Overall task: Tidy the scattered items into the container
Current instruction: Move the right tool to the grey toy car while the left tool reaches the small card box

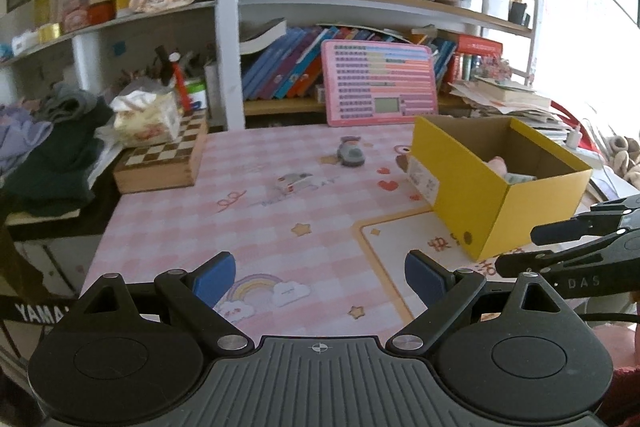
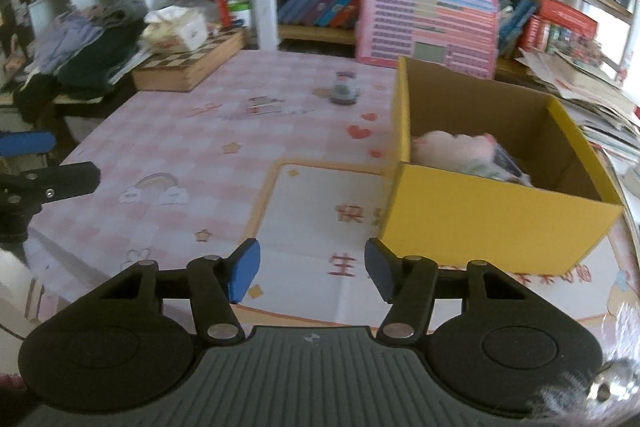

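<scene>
In the left wrist view, the left tongs (image 1: 319,277) are seen at the bottom centre of the frame, spread wide with nothing between the blue pads (image 1: 214,277). They are held low and level above the pink checked desk (image 1: 172,227). Two scattered items are left on the desk well ahead of them: a small white packet (image 1: 294,183) just above the frame's centre, and beyond it a small grey toy (image 1: 351,153). The yellow box (image 1: 500,183) is found at the right of the frame, open at the top, with a pink plush (image 1: 497,163) lying inside against the near wall. The right tongs (image 1: 516,247) are seen from the side at the right edge, just before the box's near corner; their spread cannot be judged there.

In the right wrist view, the right tongs (image 2: 312,273) are shown at the bottom centre, parted to a moderate gap and empty, held level over the cream panel printed on the desk (image 2: 312,203). The yellow box (image 2: 496,219) stands just ahead and to the right of them, the pink plush (image 2: 452,147) visible inside. The white packet (image 2: 262,107) and grey toy (image 2: 343,93) lie further off, in the upper middle of the frame. Part of the left tongs (image 2: 60,163) enters at the left edge.
</scene>
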### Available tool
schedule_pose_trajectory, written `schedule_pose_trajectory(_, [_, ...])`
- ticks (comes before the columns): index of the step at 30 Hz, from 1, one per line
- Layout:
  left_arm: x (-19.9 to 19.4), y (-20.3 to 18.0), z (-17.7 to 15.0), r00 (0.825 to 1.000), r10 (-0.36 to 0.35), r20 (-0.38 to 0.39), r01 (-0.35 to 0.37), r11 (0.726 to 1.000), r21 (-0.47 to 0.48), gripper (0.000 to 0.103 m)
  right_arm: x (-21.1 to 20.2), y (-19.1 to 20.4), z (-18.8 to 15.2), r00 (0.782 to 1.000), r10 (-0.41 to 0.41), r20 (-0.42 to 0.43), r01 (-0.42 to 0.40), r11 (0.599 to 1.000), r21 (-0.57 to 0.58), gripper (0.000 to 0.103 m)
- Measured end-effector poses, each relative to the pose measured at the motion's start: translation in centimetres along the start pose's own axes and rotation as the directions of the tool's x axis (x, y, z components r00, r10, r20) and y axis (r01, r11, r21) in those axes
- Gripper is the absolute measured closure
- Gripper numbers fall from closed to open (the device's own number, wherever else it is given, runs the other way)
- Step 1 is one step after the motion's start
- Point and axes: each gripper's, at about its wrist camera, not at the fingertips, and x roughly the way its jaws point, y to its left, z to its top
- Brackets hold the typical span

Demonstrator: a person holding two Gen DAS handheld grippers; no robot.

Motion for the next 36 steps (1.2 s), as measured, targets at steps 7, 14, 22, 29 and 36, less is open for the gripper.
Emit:
schedule_pose_trajectory(7, [0.4,0.5,-0.1,1.0,0.005,-0.008,-0.005,1.0,0.0,0.009,1.4,1.8,0.8,0.998,0.05,-0.031,-0.051,0.998,-0.048,0.047])
schedule_pose_trajectory(14, [2.0,0.9,0.3,1.0,0.014,-0.025,-0.015,1.0,-0.018,0.009,3.2,2.3,2.3,0.996,0.086,-0.037,-0.088,0.994,-0.07,0.048])
schedule_pose_trajectory(22, [4.4,0.7,1.9,0.999,0.049,-0.011,-0.049,0.999,0.0,0.009,5.9,1.4,6.2,0.993,0.119,-0.014,-0.119,0.992,-0.043,0.048])
schedule_pose_trajectory(29, [7.3,0.8,3.1,0.997,0.073,-0.016,-0.073,0.997,0.007,0.009,8.8,0.3,10.0,0.996,0.088,0.0,-0.088,0.996,0.009,0.048])
schedule_pose_trajectory(36, [10.9,1.2,4.5,0.996,0.086,-0.014,-0.085,0.996,0.017,0.009,12.2,-0.7,13.4,0.998,0.065,-0.009,-0.064,0.996,0.065,0.048])
